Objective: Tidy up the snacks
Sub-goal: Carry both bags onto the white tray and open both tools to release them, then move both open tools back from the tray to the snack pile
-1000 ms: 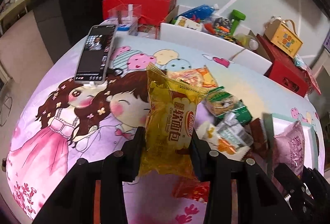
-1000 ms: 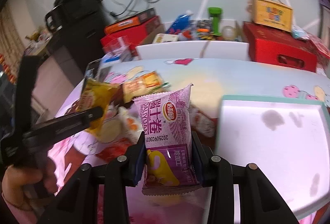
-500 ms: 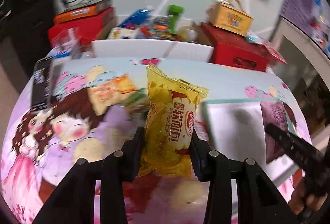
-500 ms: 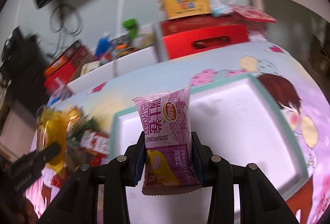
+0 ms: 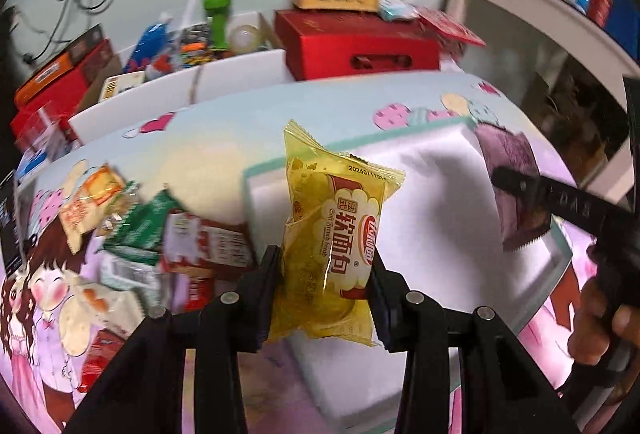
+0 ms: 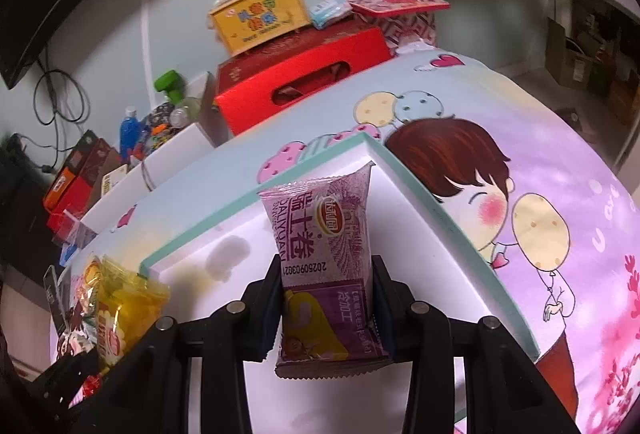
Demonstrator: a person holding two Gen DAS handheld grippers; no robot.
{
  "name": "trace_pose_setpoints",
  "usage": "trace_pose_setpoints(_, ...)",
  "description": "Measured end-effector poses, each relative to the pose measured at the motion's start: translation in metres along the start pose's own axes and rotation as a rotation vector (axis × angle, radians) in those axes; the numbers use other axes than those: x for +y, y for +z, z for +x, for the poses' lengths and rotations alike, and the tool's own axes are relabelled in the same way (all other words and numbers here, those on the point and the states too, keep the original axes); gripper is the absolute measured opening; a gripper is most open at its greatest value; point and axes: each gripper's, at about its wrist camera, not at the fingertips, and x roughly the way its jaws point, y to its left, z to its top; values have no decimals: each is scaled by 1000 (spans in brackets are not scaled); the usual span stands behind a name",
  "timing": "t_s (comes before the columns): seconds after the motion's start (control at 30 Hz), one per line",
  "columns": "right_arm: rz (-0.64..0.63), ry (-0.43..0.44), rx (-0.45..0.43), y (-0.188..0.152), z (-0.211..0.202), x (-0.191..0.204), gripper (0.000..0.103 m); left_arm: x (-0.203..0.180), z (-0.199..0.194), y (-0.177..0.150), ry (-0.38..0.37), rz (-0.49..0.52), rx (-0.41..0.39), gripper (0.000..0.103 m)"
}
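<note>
Yellow packet clamped in left gripper; purple packet in right gripper (over tray).

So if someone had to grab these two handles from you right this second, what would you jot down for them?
Left gripper: shut on the yellow bread packet, held over the near left part of the white tray.
Right gripper: shut on the purple roll packet, held over the tray's middle.
Tray: teal-rimmed, on the cartoon tablecloth; nothing visible lying in it yet.
Done: both packets picked up and carried to the tray.
Left: set both packets down in the tray, then fetch the loose snack pile on the cloth to the tray's left.
</note>
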Motion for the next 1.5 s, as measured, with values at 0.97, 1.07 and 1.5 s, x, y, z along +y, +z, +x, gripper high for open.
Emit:
trace_pose_setpoints(0.97,-96,-91,-21,-7,4,20,103,36,-18,0,191,-98,-72,96)
trace_pose_setpoints(1.07,-105,-91,-31,-6,0,25,103,41,-23,-1,194,-115,-93,96)
trace_pose_setpoints(1.5,-131,4,-91,-10,-35,60,103,95,-56,-14,234,-265,-142,97)
